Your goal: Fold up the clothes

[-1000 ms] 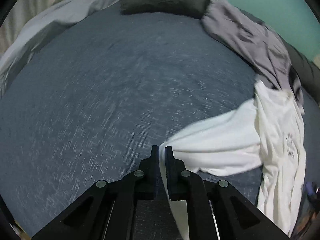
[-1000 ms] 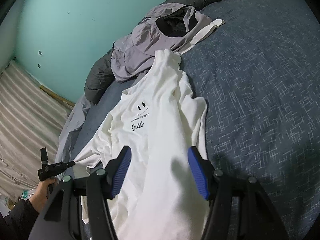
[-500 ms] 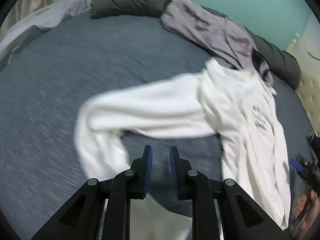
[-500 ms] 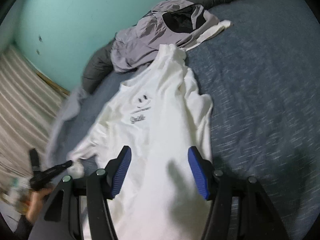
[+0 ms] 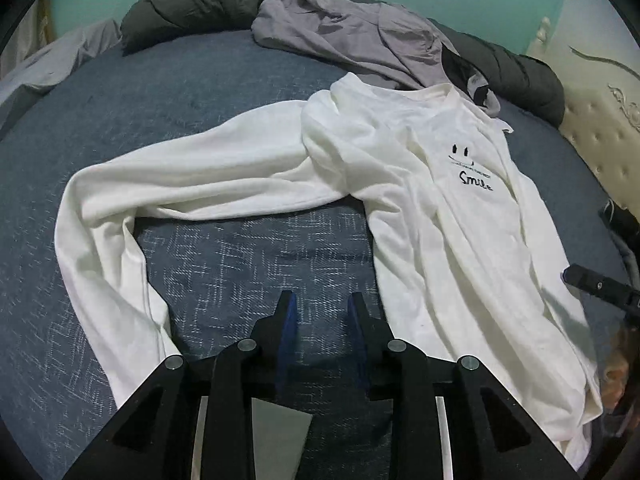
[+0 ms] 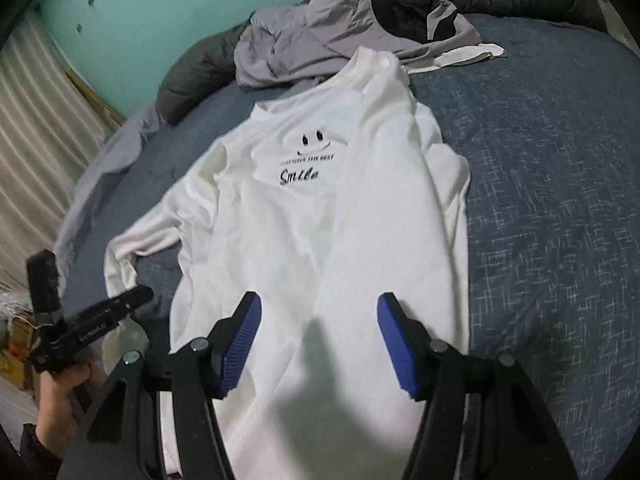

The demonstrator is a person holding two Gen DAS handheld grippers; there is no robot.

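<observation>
A white long-sleeved shirt (image 5: 448,216) with a smiley face and the word "Smile" lies face up on the dark blue bed (image 5: 224,264). Its left sleeve (image 5: 192,176) stretches out sideways and bends back down toward me. My left gripper (image 5: 320,304) hovers over bare bedding between that sleeve and the shirt body; its jaws are opening with nothing between them. In the right wrist view the shirt (image 6: 320,216) fills the middle, and my right gripper (image 6: 318,306) stands open above its lower body with no cloth pinched. The left gripper (image 6: 100,316), held in a hand, shows at the lower left there.
A crumpled grey garment (image 5: 344,36) lies just beyond the shirt's collar, against a dark rolled duvet (image 5: 192,4) along the teal wall. A cream tufted headboard (image 5: 600,128) stands at the right. Striped curtains (image 6: 36,128) hang past the bed's left side.
My left gripper let go of the white sleeve, which dropped flat onto the bed, and its jaws widened. The left view swung right over the shirt. The right gripper shifted slightly, still open.
</observation>
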